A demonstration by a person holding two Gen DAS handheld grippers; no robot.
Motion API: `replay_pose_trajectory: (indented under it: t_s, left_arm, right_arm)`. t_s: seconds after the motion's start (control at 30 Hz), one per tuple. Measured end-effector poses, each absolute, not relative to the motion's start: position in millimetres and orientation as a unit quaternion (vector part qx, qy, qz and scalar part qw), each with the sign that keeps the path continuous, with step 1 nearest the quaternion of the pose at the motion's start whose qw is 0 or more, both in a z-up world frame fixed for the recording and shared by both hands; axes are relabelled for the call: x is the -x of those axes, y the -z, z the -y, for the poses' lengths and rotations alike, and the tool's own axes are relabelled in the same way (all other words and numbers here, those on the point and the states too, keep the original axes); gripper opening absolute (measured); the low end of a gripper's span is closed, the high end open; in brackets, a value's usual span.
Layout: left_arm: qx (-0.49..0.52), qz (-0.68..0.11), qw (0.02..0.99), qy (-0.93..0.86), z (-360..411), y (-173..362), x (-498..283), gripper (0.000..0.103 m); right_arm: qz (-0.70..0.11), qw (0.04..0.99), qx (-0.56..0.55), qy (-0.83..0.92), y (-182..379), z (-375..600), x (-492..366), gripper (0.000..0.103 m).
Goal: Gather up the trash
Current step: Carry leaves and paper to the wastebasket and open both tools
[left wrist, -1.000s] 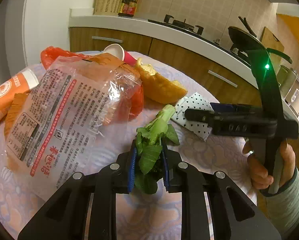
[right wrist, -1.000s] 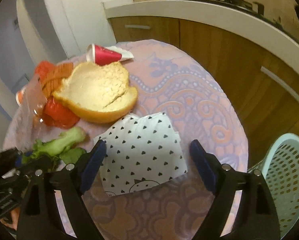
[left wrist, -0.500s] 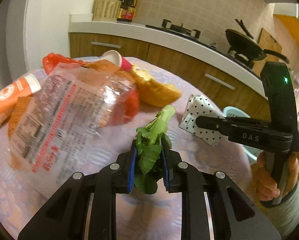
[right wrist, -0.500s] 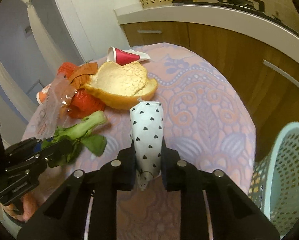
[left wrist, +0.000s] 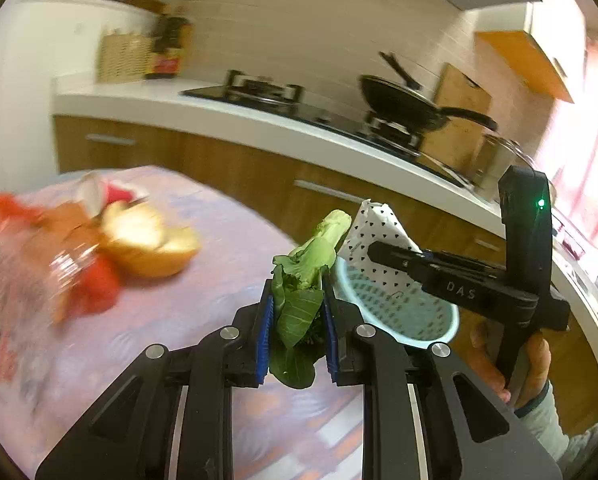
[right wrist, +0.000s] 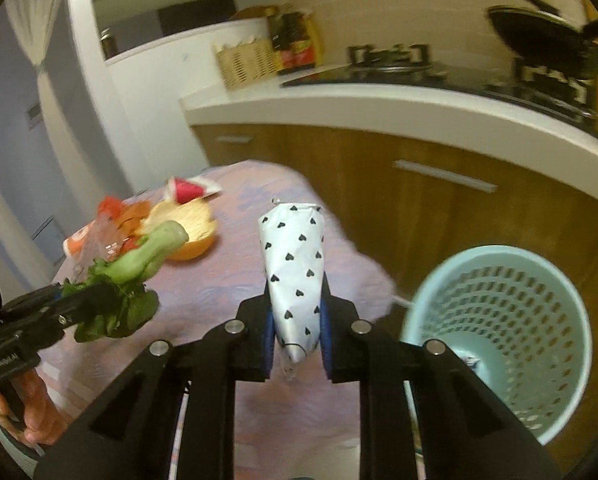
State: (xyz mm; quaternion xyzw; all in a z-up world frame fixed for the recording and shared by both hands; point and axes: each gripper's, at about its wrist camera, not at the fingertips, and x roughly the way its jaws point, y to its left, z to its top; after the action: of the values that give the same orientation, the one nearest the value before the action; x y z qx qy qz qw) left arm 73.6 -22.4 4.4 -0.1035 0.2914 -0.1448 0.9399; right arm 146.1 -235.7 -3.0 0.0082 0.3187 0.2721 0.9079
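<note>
While blur smears the table (left wrist: pixel 219 240), left gripper (left wrist: pixel 297 334) clamps greens (left wrist: pixel 299 300); right gripper (right wrist: pixel 295 336) pinches heart-print paper (right wrist: pixel 295 256).

Basket (right wrist: pixel 499 340) at lower right of right wrist frame: mouth open, interior nearly bare, small scrap at bottom. Between basket and table edge (right wrist: pixel 363 256), narrow gap. Cabinet front (right wrist: pixel 439 216) close behind basket. Upper left of table crowded: bread (right wrist: pixel 191 232), red cup (right wrist: pixel 189 192), wrappers (left wrist: pixel 27 280). Near centre of tablecloth bare. Left wrist frame: right gripper (left wrist: pixel 373 250) with heart-print paper (left wrist: pixel 373 228) over basket rim (left wrist: pixel 427 338).
</note>
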Motion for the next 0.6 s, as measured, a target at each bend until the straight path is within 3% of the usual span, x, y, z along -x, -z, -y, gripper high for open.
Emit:
replay_pose_trajectory:
  t_s: [0.6]
  left_arm:
    - [0.065,-0.344,0.907,0.234,167,22,-191,0.020]
  right_arm:
    - [-0.338,0.927,-0.056,-0.151,44,367,-181,0.016]
